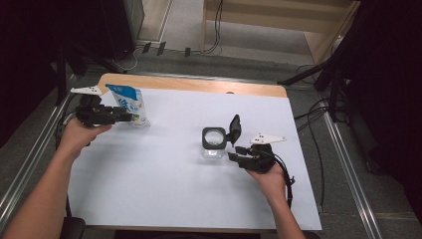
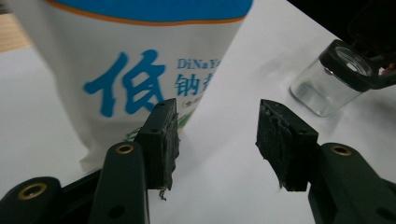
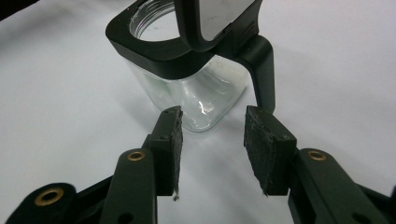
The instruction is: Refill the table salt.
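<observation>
A white and blue pouch [image 1: 133, 104] with printed characters stands upright at the table's back left. My left gripper [image 1: 128, 117] is level beside its lower part, jaws open. In the left gripper view the pouch [image 2: 140, 60] rises just beyond the left pad [image 2: 164, 140], and only white paper shows between the pads of the gripper [image 2: 217, 109]. A clear glass jar [image 1: 213, 142] with a black square rim and a raised flip lid [image 1: 234, 128] stands mid-table. My right gripper [image 1: 235, 152] sits just right of it, open. In the right gripper view the jar [image 3: 187, 88] is just ahead of the gripper [image 3: 212, 114].
A white sheet [image 1: 164, 184] covers most of the wooden table [image 1: 199, 84]. Metal rails [image 1: 348, 169] run along both sides. Cables [image 1: 308, 114] and dark stand legs [image 1: 303, 74] lie on the floor at the right and behind the table.
</observation>
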`<state>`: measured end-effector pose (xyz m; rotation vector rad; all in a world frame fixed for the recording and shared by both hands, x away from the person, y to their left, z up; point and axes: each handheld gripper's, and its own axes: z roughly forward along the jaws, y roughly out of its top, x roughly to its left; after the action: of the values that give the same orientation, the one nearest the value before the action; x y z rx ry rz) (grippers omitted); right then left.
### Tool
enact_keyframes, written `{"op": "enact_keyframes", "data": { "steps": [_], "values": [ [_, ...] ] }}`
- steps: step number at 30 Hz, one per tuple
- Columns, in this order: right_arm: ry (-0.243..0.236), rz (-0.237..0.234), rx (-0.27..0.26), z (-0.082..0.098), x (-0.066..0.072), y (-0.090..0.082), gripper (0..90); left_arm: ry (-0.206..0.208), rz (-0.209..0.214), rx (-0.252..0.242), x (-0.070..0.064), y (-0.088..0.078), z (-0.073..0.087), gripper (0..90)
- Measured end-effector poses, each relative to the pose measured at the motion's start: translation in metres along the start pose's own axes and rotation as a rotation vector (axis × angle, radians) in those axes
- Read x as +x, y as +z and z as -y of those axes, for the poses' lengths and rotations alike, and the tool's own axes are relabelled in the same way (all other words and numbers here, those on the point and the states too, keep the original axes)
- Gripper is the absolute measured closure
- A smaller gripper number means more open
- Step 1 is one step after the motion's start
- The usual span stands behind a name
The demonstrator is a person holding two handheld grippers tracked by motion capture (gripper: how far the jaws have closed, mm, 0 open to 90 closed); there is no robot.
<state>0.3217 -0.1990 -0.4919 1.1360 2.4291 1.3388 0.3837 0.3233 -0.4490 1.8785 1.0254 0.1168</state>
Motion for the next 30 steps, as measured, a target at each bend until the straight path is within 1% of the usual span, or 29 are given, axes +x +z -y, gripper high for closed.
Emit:
{"op": "enact_keyframes", "data": {
  "steps": [1,2,3,4,6,7,9,10,11,12,14,16,18,19,20,22,25,26,28,29,30],
  "values": [
    [0.005,-0.001,0.001,0.000,0.000,0.000,58.1,-0.006,-0.006,0.020,0.002,0.000,-0.001,49.0],
    [0.006,0.001,0.000,-0.001,-0.001,0.001,58.1,0.004,-0.033,0.037,0.002,-0.001,-0.003,48.6],
    [0.009,-0.002,0.000,-0.001,-0.001,0.001,58.1,0.001,-0.033,0.041,0.003,-0.003,-0.005,48.1],
    [0.008,-0.003,0.001,-0.001,-0.001,0.002,58.1,0.003,-0.032,0.031,0.004,-0.005,-0.007,48.1],
    [0.004,-0.005,0.001,-0.002,-0.001,0.003,58.1,0.016,-0.045,0.016,0.006,-0.010,-0.010,48.0],
    [0.005,-0.005,0.001,-0.003,-0.001,0.003,58.1,0.010,-0.044,0.020,0.007,-0.012,-0.012,47.8],
    [0.001,-0.009,-0.001,-0.003,-0.001,0.004,58.1,0.015,-0.066,0.022,0.010,-0.015,-0.015,47.6],
    [0.000,-0.006,-0.002,-0.004,-0.001,0.004,58.1,0.015,-0.077,0.032,0.012,-0.017,-0.017,47.6],
    [-0.001,-0.007,0.000,-0.004,-0.002,0.004,58.1,0.023,-0.088,0.025,0.014,-0.018,-0.018,47.5],
    [-0.003,-0.008,0.000,-0.004,-0.002,0.004,58.1,0.017,-0.088,0.037,0.016,-0.019,-0.019,47.4],
    [0.001,-0.009,-0.001,-0.005,-0.002,0.005,58.0,0.019,-0.106,0.046,0.019,-0.021,-0.022,46.6],
    [-0.001,-0.008,0.001,-0.005,-0.002,0.005,58.1,0.016,-0.111,0.040,0.023,-0.022,-0.024,46.0],
    [-0.004,-0.011,0.003,-0.005,-0.002,0.006,58.1,0.020,-0.120,0.014,0.026,-0.022,-0.026,45.2],
    [-0.002,-0.010,0.005,-0.005,-0.002,0.006,58.1,0.015,-0.108,0.019,0.028,-0.021,-0.027,44.8],
    [-0.002,-0.011,0.005,-0.005,-0.002,0.006,58.1,0.016,-0.112,0.036,0.030,-0.019,-0.028,43.6],
    [-0.002,-0.010,0.005,-0.005,-0.002,0.006,58.1,0.019,-0.116,0.048,0.031,-0.016,-0.030,42.4],
    [-0.001,-0.009,0.008,-0.005,-0.002,0.006,58.1,0.037,-0.103,0.050,0.033,-0.010,-0.035,41.6],
    [-0.001,-0.008,0.010,-0.004,-0.002,0.006,58.1,0.034,-0.097,0.037,0.033,-0.008,-0.035,41.7],
    [-0.001,-0.009,0.013,-0.004,-0.002,0.006,58.1,0.032,-0.076,0.030,0.036,-0.005,-0.034,42.2],
    [-0.004,-0.008,0.014,-0.004,-0.002,0.006,58.1,0.038,-0.078,0.034,0.038,-0.003,-0.034,42.9],
    [-0.005,-0.007,0.016,-0.004,-0.001,0.005,58.1,0.037,-0.070,0.038,0.039,-0.002,-0.033,43.5]
  ]
}}
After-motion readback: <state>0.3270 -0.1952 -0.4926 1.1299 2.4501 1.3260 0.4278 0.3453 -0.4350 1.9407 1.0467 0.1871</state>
